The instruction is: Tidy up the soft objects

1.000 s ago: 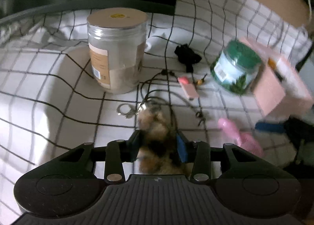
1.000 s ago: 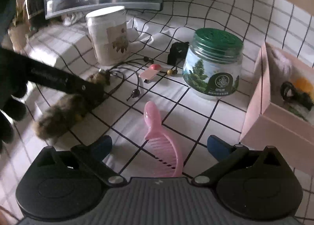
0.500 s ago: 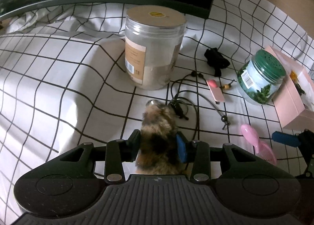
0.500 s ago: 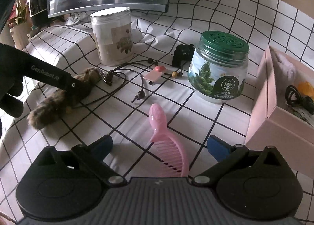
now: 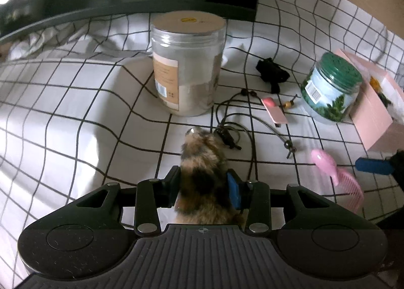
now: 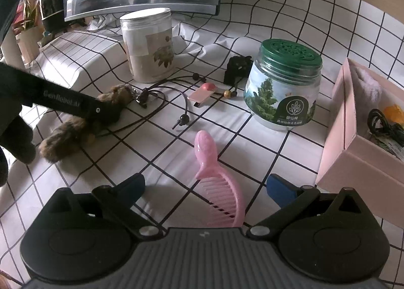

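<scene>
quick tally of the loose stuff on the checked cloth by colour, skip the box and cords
pink: 2, fish-handled plastic comb, flat hair clip
green-lidded: 1, glass jar with tree label
clear: 1, tall plastic jar with beige lid
brown: 1, furry tail keychain
black: 1, small fabric piece
total: 6

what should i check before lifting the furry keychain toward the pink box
1. Grip: left gripper closed on the furry keychain around its middle: ok.
2. Black cord lies against the keychain's metal end; tangled or only touching: cannot tell.
3. Pink box open, with room above its contents: ok.
4. Way to the box: green-lidded jar and pink comb stand between: not ok.
5. Right gripper open, holding nothing, over the comb: ok.
</scene>
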A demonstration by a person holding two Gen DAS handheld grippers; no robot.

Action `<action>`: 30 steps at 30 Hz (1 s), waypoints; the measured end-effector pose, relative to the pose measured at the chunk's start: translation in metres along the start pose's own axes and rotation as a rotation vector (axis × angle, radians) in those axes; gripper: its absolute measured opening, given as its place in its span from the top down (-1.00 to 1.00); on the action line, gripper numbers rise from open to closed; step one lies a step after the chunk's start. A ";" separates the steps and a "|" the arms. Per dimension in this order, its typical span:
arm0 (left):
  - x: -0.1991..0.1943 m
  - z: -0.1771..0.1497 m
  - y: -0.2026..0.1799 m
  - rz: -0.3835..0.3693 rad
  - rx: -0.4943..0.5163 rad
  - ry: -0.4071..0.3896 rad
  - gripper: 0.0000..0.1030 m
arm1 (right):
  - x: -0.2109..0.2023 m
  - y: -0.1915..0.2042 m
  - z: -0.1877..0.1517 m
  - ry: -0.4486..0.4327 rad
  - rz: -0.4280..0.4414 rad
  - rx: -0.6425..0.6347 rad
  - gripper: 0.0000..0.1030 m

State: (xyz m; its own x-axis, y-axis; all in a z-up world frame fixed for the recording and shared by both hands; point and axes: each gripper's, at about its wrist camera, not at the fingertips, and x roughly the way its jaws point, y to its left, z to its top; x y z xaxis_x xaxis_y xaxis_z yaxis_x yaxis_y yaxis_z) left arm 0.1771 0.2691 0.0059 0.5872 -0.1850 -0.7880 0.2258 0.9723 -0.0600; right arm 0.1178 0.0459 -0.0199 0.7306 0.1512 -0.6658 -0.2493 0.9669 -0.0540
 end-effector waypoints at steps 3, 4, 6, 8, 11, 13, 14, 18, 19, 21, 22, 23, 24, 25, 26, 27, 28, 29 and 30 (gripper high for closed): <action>-0.002 0.005 0.006 -0.056 -0.033 0.032 0.26 | -0.002 0.001 -0.002 0.002 0.000 -0.003 -1.00; -0.003 0.008 0.009 -0.108 -0.050 0.059 0.27 | -0.002 0.001 -0.002 0.003 -0.001 -0.002 -1.00; -0.010 0.011 0.017 -0.197 -0.083 0.072 0.26 | -0.003 0.002 -0.002 0.002 -0.004 0.000 -1.00; -0.022 0.015 0.018 -0.190 -0.083 0.033 0.26 | -0.003 0.002 -0.002 0.002 -0.006 0.001 -1.00; -0.023 0.026 0.017 -0.150 -0.113 -0.006 0.26 | -0.003 0.003 -0.003 -0.004 -0.009 0.001 -1.00; -0.013 0.031 0.014 -0.139 -0.116 0.009 0.26 | -0.003 0.003 -0.002 -0.005 -0.011 0.000 -1.00; -0.006 0.033 0.010 -0.114 -0.110 0.025 0.26 | -0.002 0.003 -0.002 -0.003 -0.011 -0.001 -1.00; 0.019 0.036 0.007 -0.061 -0.102 0.076 0.21 | -0.003 0.003 -0.002 -0.002 -0.009 -0.003 -1.00; 0.020 0.036 0.007 -0.060 -0.102 0.065 0.20 | -0.003 0.003 -0.002 -0.003 -0.009 -0.003 -1.00; 0.021 0.036 0.005 -0.051 -0.106 0.060 0.21 | -0.003 0.003 -0.002 -0.006 -0.010 -0.002 -0.98; 0.021 0.036 0.005 -0.047 -0.117 0.059 0.21 | -0.003 0.003 -0.002 -0.008 -0.011 -0.002 -0.96; 0.021 0.035 0.006 -0.047 -0.128 0.057 0.22 | -0.003 0.003 -0.002 -0.012 -0.013 -0.004 -0.87; 0.021 0.034 0.007 -0.052 -0.133 0.057 0.22 | -0.004 0.003 -0.002 -0.020 -0.012 -0.007 -0.74; 0.020 0.032 0.008 -0.063 -0.137 0.056 0.23 | -0.005 0.003 -0.001 -0.024 -0.008 -0.012 -0.66; 0.019 0.030 0.009 -0.074 -0.142 0.052 0.23 | -0.006 0.003 0.002 -0.025 -0.003 -0.018 -0.45; 0.017 0.028 0.009 -0.082 -0.144 0.046 0.23 | -0.006 0.003 0.004 -0.024 0.002 -0.023 -0.28; 0.017 0.026 0.009 -0.086 -0.134 0.037 0.23 | -0.005 0.003 0.008 -0.019 0.007 -0.026 -0.22; 0.016 0.024 0.007 -0.083 -0.115 0.027 0.23 | -0.003 0.003 0.011 -0.013 0.010 -0.027 -0.14; 0.015 0.022 0.004 -0.075 -0.093 0.019 0.23 | -0.001 0.002 0.014 -0.009 0.011 -0.027 -0.07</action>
State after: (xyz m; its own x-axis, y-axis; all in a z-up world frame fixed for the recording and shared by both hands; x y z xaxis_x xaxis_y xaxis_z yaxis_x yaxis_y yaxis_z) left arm 0.2037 0.2671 0.0071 0.5567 -0.2556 -0.7904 0.1949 0.9651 -0.1749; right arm 0.1250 0.0509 -0.0089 0.7335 0.1633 -0.6598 -0.2741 0.9593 -0.0673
